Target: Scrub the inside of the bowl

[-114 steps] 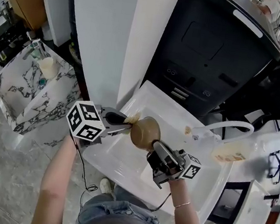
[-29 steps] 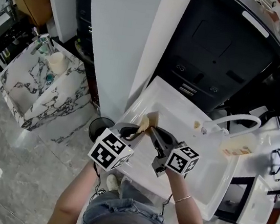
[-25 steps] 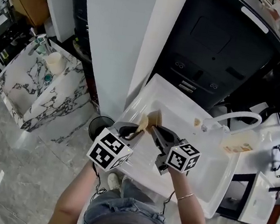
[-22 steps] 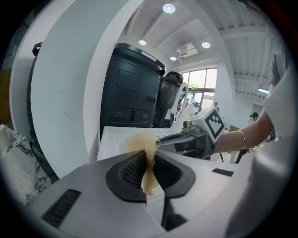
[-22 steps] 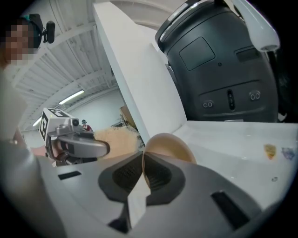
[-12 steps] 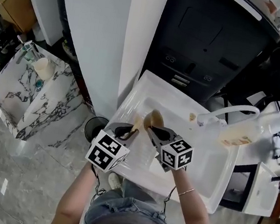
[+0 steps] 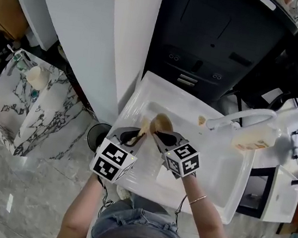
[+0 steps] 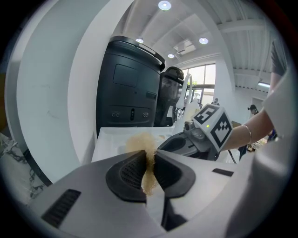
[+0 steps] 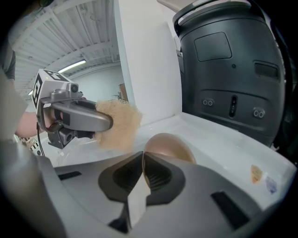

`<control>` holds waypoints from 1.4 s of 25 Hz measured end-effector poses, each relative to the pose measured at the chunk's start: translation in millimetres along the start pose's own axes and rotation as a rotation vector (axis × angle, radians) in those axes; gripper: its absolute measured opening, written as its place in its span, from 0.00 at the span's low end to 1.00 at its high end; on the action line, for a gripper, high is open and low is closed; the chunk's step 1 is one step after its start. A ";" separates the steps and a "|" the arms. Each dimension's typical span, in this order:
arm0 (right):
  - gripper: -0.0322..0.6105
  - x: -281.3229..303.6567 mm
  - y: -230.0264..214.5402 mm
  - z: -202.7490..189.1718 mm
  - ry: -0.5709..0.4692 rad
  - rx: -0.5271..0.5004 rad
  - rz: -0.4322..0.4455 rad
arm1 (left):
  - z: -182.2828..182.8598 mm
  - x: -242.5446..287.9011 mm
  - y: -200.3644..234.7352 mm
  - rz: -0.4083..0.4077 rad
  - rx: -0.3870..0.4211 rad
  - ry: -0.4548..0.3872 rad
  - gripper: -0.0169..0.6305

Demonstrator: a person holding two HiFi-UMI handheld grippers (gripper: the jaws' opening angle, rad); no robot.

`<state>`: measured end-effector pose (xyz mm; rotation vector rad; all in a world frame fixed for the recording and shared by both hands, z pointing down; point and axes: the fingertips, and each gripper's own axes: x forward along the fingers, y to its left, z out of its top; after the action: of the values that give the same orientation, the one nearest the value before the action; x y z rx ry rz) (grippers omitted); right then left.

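Both tools are up over the white sink (image 7: 223, 181). The left tool (image 8: 149, 160) is clamped tight on a tan sponge (image 9: 119, 123), jaws pinching its near edge with the fuzzy bulk standing out ahead. The right tool (image 9: 143, 168) is closed on the rim of the brown bowl (image 9: 171, 146), which is held in the air above the basin.

Here's what matters: the sponge sits just to the bowl's left, near but not touching, so the left tool looks like the one to travel, rightward into the hollow (which way the mouth faces, I can't settle).

Any writing? None readable, only square markers on the cubes and a small orange patch (image 9: 254, 173) on the sink, too blurred to read.
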<state>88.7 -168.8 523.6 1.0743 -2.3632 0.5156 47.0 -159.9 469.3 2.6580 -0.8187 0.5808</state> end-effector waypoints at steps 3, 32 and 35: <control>0.08 5.1 -2.8 -2.4 0.023 -0.008 0.004 | 0.1 5.8 2.4 0.002 0.000 -0.007 0.09; 0.09 34.9 -12.7 -24.3 0.292 -0.453 -0.007 | -3.9 27.0 28.3 0.061 -0.065 -0.010 0.09; 0.09 36.6 -12.1 -26.5 0.304 -0.488 -0.013 | -4.9 26.0 29.0 0.057 -0.069 -0.004 0.09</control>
<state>84.5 -184.1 567.5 0.7274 -2.0583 0.0743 48.2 -193.1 490.2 2.5813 -0.9019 0.5509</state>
